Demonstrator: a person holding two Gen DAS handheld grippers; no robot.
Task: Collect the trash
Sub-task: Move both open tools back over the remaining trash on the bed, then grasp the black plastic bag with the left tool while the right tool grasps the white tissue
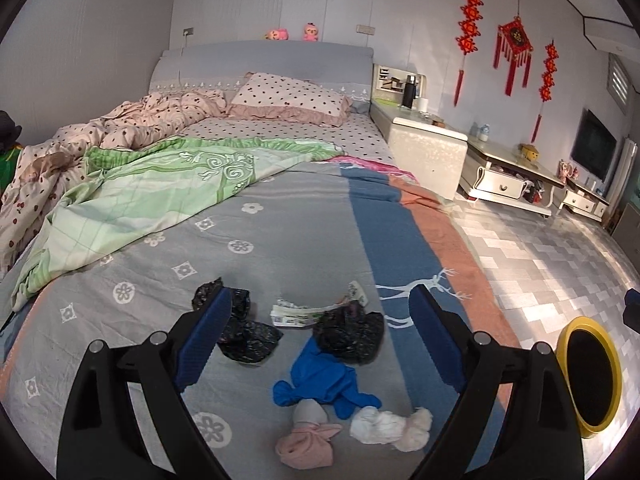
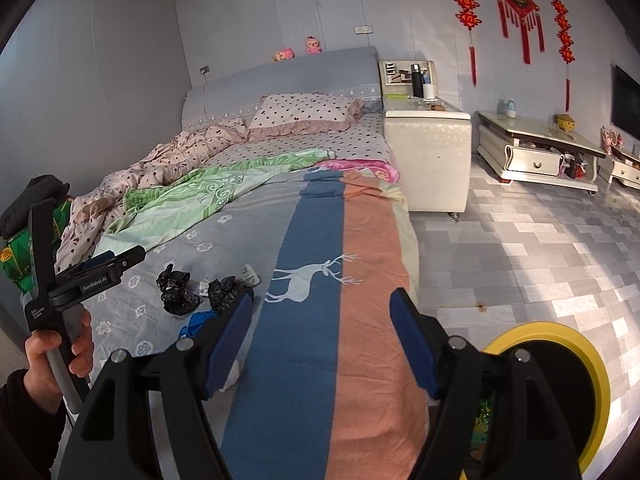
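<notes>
Trash lies scattered on the bed [image 1: 280, 240]: black bags [image 1: 348, 334], a blue bag [image 1: 320, 384], paper wads [image 1: 384, 426]. Left gripper [image 1: 320, 340] hovers above it, fingers spread and empty, seemingly lining up a grab. Right gripper [image 2: 320, 340], equally wide, waits near the yellow-rimmed bin [image 2: 560, 384] on the floor.

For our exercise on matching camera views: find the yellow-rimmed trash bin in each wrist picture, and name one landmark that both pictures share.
Left wrist view: the yellow-rimmed trash bin stands on the floor at the lower right, beyond the bed's edge.
Right wrist view: the bin sits at the bottom right, partly behind the right gripper, whose jaws stand open.
Shared landmark: the white deer print on the blue stripe of the bedspread.
</notes>
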